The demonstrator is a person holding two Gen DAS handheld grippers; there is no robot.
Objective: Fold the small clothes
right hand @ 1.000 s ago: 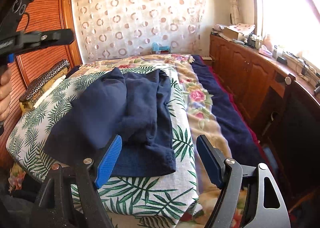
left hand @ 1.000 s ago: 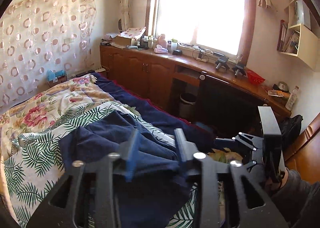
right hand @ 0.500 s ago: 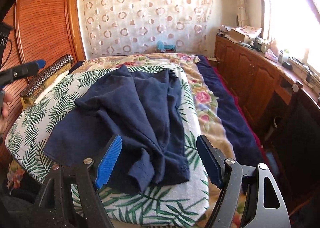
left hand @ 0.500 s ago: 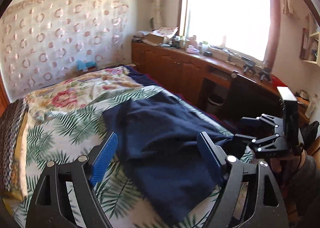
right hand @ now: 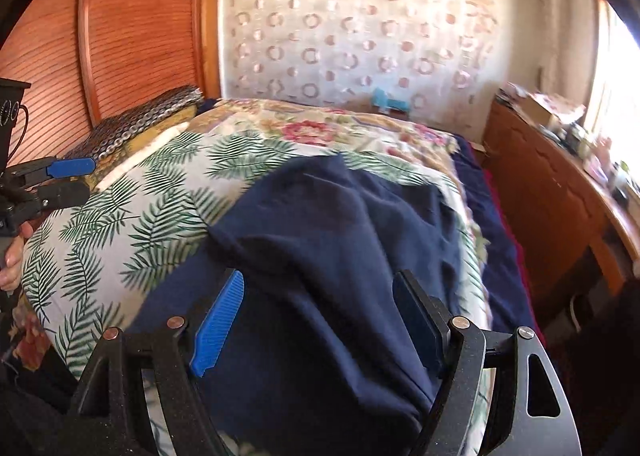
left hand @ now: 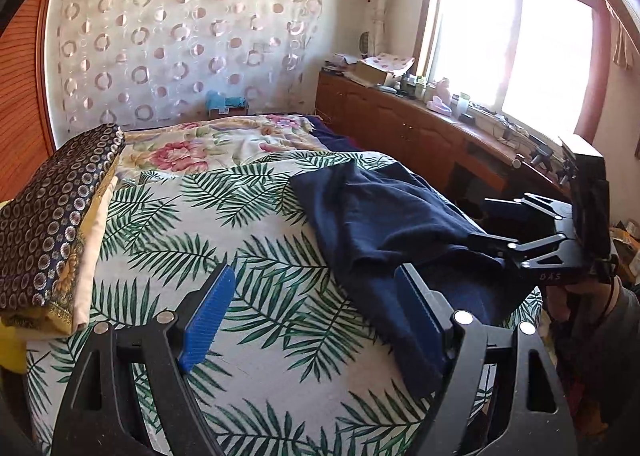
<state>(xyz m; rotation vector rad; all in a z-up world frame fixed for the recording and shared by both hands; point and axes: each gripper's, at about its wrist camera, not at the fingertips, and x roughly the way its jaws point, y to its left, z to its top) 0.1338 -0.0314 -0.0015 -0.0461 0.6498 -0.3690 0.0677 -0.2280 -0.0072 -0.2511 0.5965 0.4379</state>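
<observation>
A dark navy garment (left hand: 384, 224) lies rumpled on the palm-leaf bedsheet (left hand: 240, 240). My left gripper (left hand: 316, 316) is open and empty above the sheet, to the left of the garment. In the right wrist view the garment (right hand: 344, 240) fills the middle. My right gripper (right hand: 320, 316) is open just above its near part, jaws on either side of the cloth. In the left wrist view the right gripper (left hand: 492, 244) is at the garment's right edge. In the right wrist view the left gripper (right hand: 64, 176) is at the far left.
A folded patterned stack (left hand: 52, 216) lies on the bed's left side. A floral blanket (left hand: 208, 144) covers the far bed. A wooden counter (left hand: 432, 128) with clutter runs under the window on the right. A wooden wardrobe (right hand: 132, 28) stands at the left.
My left gripper let go of the navy garment, opened and swung left off it. My right gripper moved forward and down over the garment, which now lies more bunched.
</observation>
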